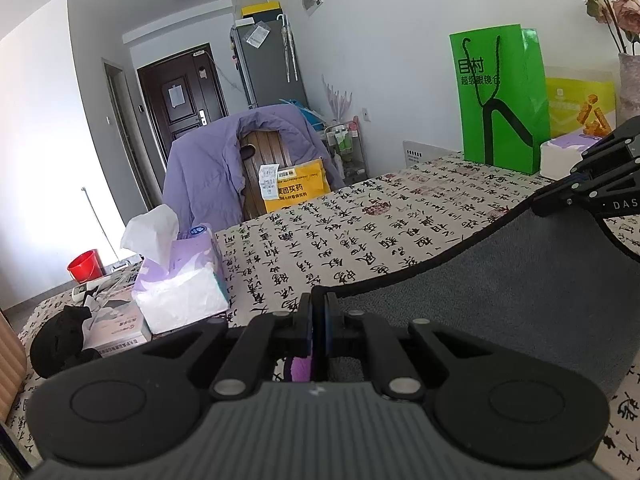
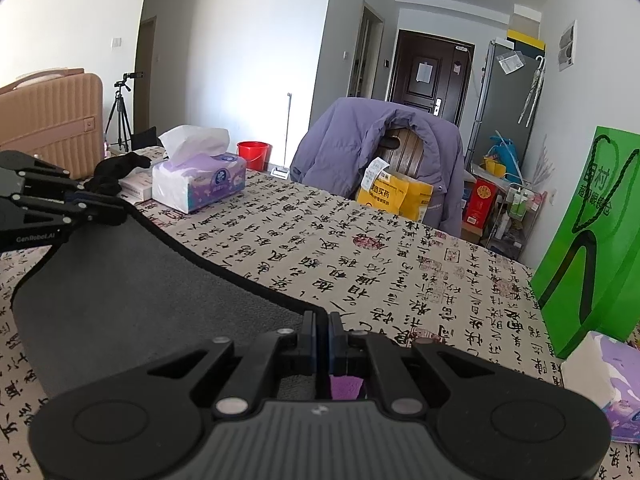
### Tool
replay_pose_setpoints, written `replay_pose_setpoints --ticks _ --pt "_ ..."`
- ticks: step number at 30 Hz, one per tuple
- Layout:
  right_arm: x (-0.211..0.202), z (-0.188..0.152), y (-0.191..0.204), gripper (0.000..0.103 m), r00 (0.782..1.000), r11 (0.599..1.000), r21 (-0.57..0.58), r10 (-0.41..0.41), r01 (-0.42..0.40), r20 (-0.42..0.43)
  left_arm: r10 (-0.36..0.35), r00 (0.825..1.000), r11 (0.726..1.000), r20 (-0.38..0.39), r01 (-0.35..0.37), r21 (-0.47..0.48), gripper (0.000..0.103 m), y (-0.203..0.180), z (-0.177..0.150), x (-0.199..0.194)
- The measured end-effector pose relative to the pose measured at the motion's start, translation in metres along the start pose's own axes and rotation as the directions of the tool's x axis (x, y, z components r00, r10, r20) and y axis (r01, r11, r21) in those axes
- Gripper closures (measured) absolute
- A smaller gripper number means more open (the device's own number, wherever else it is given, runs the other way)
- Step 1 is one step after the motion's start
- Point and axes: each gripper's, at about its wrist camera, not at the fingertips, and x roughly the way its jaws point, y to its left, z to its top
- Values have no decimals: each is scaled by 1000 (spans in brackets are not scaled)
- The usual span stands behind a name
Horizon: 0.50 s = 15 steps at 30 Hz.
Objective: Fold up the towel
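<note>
A dark grey towel point(image 1: 500, 280) with a black hem hangs stretched between my two grippers above the calligraphy-print tablecloth point(image 1: 360, 224). My left gripper point(image 1: 319, 300) is shut on one top corner of the towel. My right gripper point(image 2: 322, 320) is shut on the other top corner of the towel point(image 2: 120, 288). Each gripper shows in the other's view: the right one at the far right point(image 1: 560, 196), the left one at the far left point(image 2: 108, 210). A purple underside of the towel shows between the fingers.
A tissue box point(image 1: 180, 280) and a black cloth point(image 1: 60, 340) sit at the table's left end. A green paper bag point(image 1: 500, 100) and another tissue pack point(image 2: 600, 380) stand at the right. A chair with a purple jacket point(image 2: 372, 152) stands beyond the table.
</note>
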Motion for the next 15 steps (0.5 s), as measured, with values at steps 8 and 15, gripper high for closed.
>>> replay_pose_setpoints --ticks 8,15 --pt "10 -1 -4 98 1000 1000 2 0 0 -3 -2 1000 1000 -5 2 -8 97 1 -2 11" --pt "20 -4 -6 98 1000 1000 -4 -3 3 -3 -2 1000 1000 -3 2 -10 97 3 -3 20"
